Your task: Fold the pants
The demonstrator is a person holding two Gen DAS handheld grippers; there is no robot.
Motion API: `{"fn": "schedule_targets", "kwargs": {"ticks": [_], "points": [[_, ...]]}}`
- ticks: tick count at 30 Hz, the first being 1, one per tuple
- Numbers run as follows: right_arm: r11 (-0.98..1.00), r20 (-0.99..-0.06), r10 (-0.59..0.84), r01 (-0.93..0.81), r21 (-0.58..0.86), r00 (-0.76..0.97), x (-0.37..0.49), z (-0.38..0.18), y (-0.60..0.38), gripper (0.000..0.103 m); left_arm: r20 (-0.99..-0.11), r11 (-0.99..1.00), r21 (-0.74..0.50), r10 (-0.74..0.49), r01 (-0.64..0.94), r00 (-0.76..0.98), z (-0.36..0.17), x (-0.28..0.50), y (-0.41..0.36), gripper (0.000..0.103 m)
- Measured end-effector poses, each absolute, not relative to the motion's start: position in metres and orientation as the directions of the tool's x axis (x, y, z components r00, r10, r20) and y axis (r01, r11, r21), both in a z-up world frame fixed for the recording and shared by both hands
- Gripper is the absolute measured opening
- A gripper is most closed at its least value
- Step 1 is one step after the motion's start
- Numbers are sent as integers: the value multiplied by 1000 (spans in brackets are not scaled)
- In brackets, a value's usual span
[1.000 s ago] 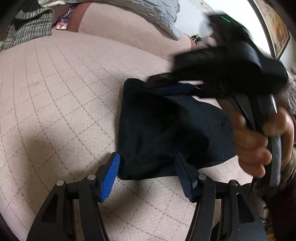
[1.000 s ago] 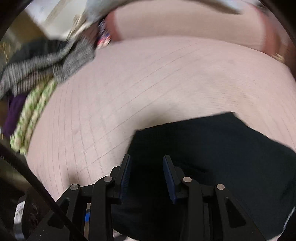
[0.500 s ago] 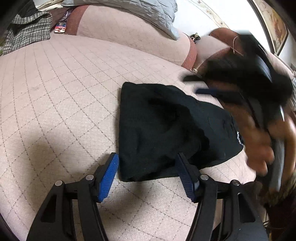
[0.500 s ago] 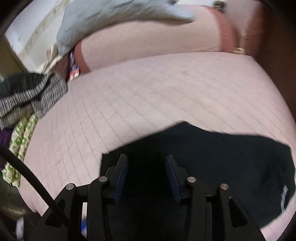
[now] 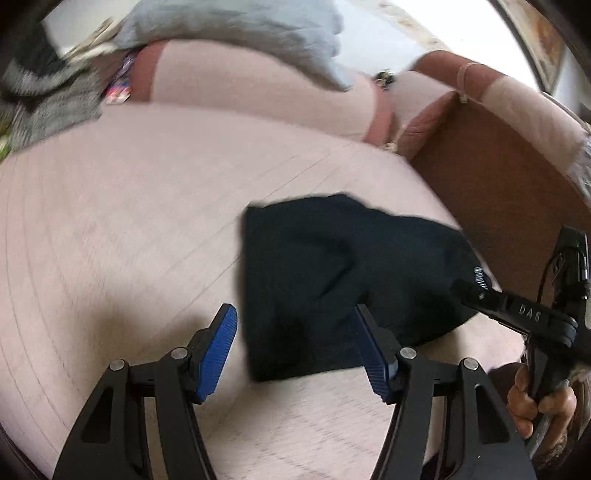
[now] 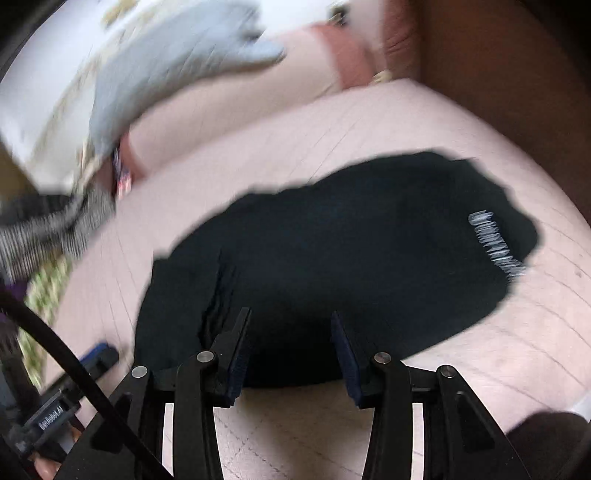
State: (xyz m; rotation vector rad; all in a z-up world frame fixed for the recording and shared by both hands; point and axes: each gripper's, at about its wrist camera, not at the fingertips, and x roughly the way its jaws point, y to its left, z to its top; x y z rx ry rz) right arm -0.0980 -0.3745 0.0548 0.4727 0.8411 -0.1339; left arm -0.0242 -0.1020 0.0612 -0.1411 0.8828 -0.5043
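— Clothes (image 6: 48, 225), grey and striped, heap at the far left of the pink quilted cushion (image 5: 110, 229), a grey pillow (image 5: 236, 33) behind. Centre?

— The black pants (image 6: 332, 258), folded compactly, flat on the cushion.

— The tongs?

— Left gripper (image 5: 299, 350) gapes wide above the pants' near edge, holding nothing. Right gripper (image 6: 291, 354) is likewise parted, empty, over the pants.
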Motion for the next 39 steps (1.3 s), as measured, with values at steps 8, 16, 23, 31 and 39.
{"fn": "schedule_targets", "kwargs": {"ticks": [8, 16, 23, 31, 39], "points": [[674, -723, -138, 599, 432, 677, -162, 57, -464, 60, -715, 766, -363, -594, 531, 369, 106, 22, -185, 68], [585, -764, -70, 647, 489, 641, -158, 19, -489, 60, -789, 671, -319, -579, 670, 204, 111, 63, -334, 69], [565, -715, -24, 600, 566, 698, -154, 10, -503, 67, -860, 588, -324, -510, 741, 28, 71, 78, -445, 69], [491, -609, 82, 500, 713, 789, -147, 0, -519, 72, -918, 479, -269, -389, 836, -73, 19, 82, -525, 85], [502, -610, 157, 469, 727, 777, -139, -4, -512, 24, -926, 423, -189, -377, 886, -18, 33, 73, -513, 21]]}}
